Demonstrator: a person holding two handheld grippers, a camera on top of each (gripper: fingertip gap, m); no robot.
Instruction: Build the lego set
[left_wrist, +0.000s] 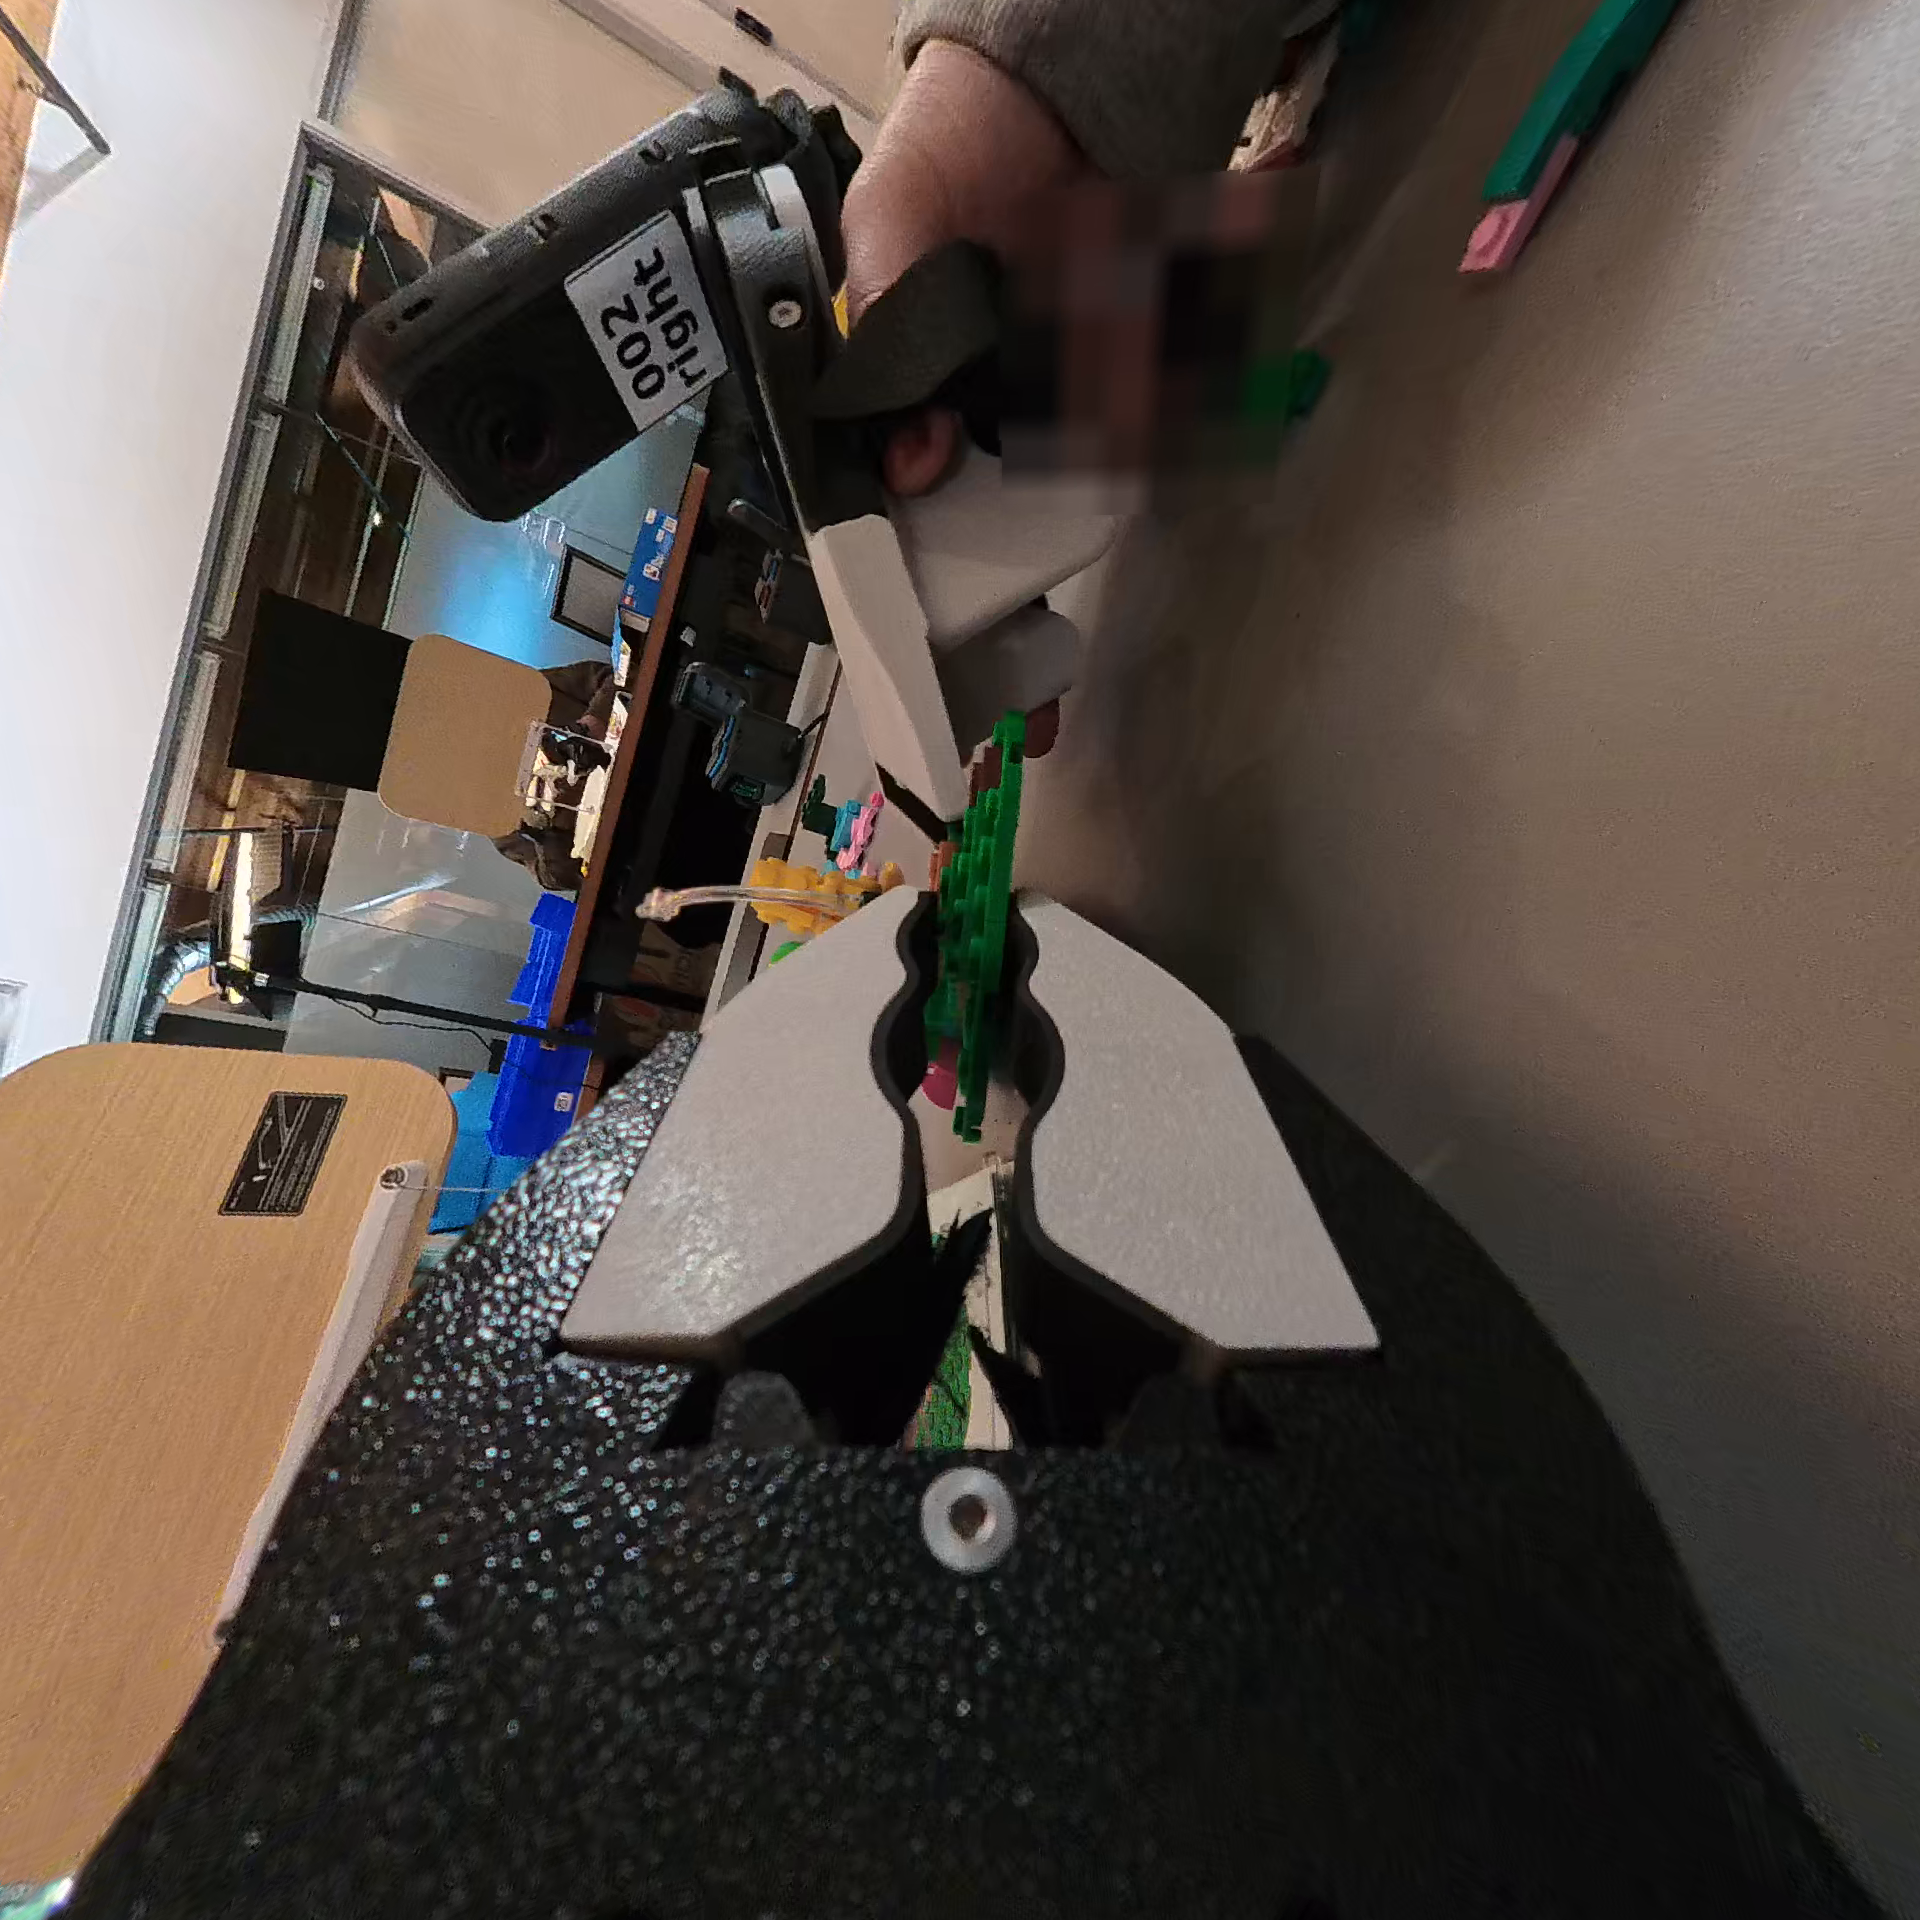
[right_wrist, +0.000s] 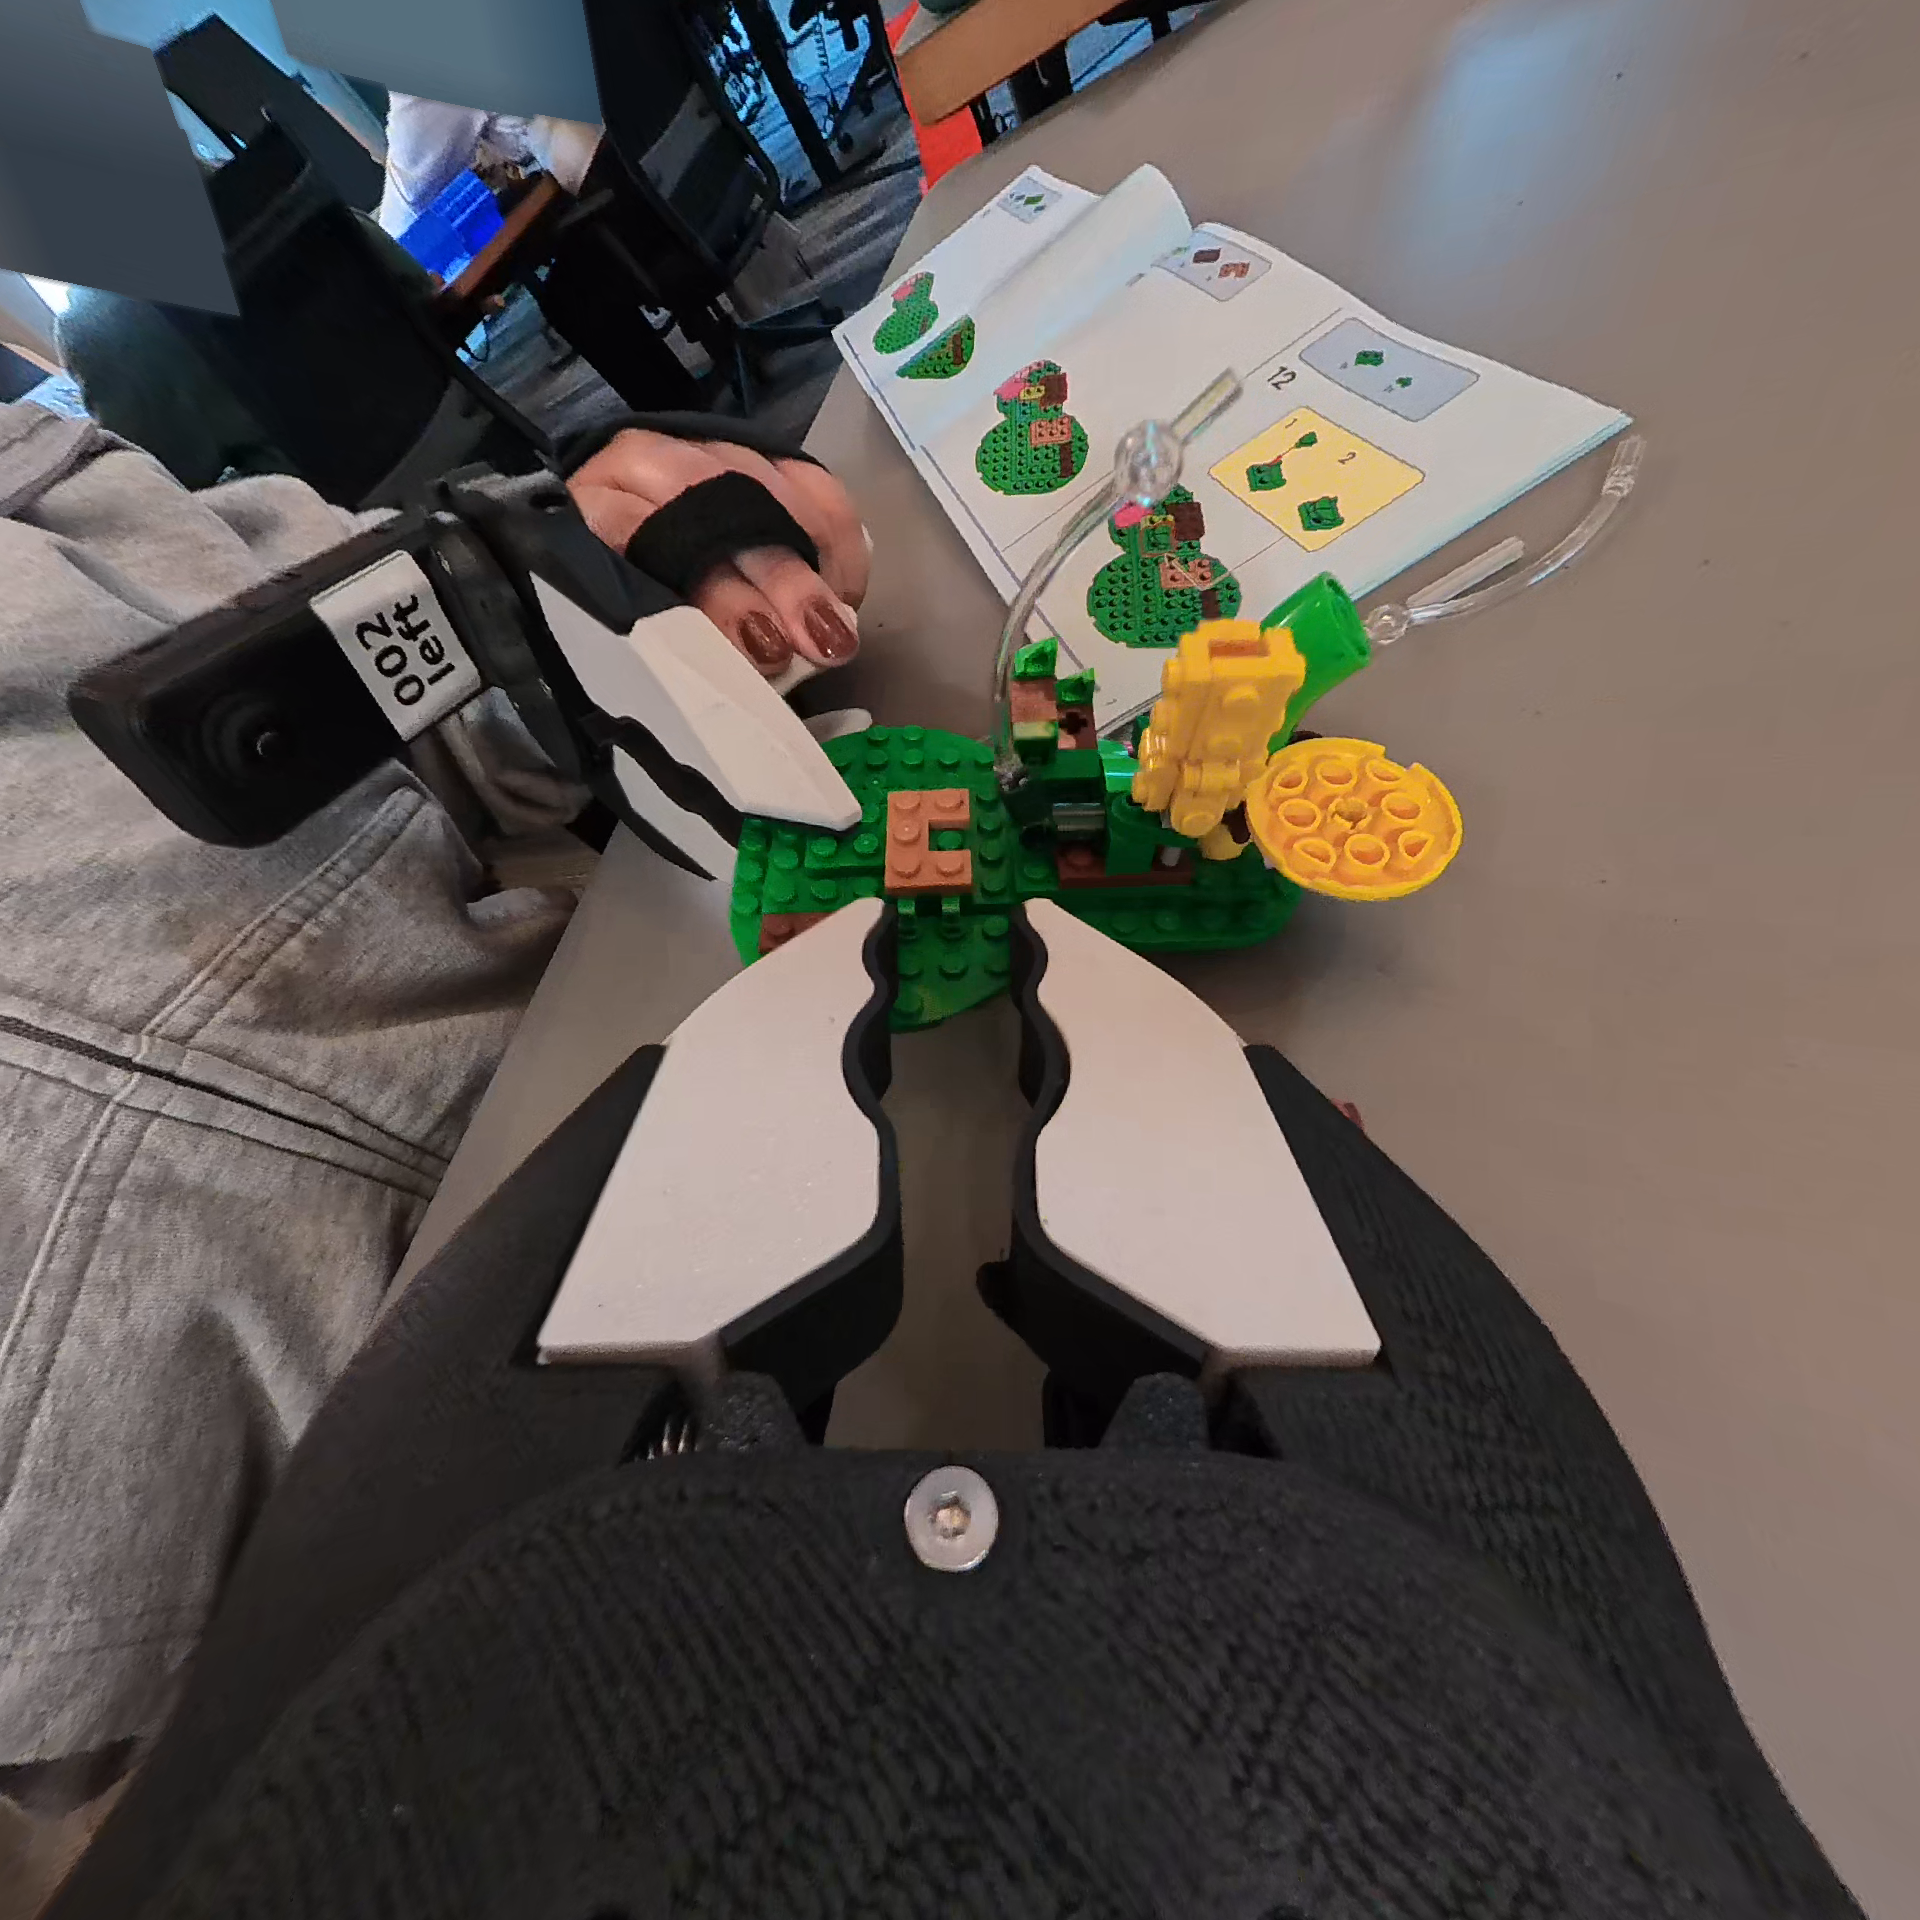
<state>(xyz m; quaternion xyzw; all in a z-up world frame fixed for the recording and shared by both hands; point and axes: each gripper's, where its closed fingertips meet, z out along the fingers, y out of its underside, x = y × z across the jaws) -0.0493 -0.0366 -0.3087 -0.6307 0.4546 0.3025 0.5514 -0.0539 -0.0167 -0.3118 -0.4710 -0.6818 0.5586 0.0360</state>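
Brick model (right_wrist: 997, 862) sits on the table (right_wrist: 1558, 1143), booklet (right_wrist: 1195, 416) just behind it; left gripper (left_wrist: 971, 925) clamps its left edge, right gripper (right_wrist: 951, 925) over its near edge.

One green brick model (right_wrist: 935, 831), one booklet (right_wrist: 1195, 343), two clear rods (right_wrist: 1507, 566).

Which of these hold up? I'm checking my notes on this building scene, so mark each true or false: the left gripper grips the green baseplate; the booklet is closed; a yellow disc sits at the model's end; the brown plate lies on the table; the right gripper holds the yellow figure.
1. The left gripper is shut on the edge of the green baseplate. True.
2. False: the booklet lies open.
3. The yellow disc sits at the model's end. True.
4. False: the brown plate sits on the baseplate.
5. False: the right gripper is open, well short of the yellow figure.
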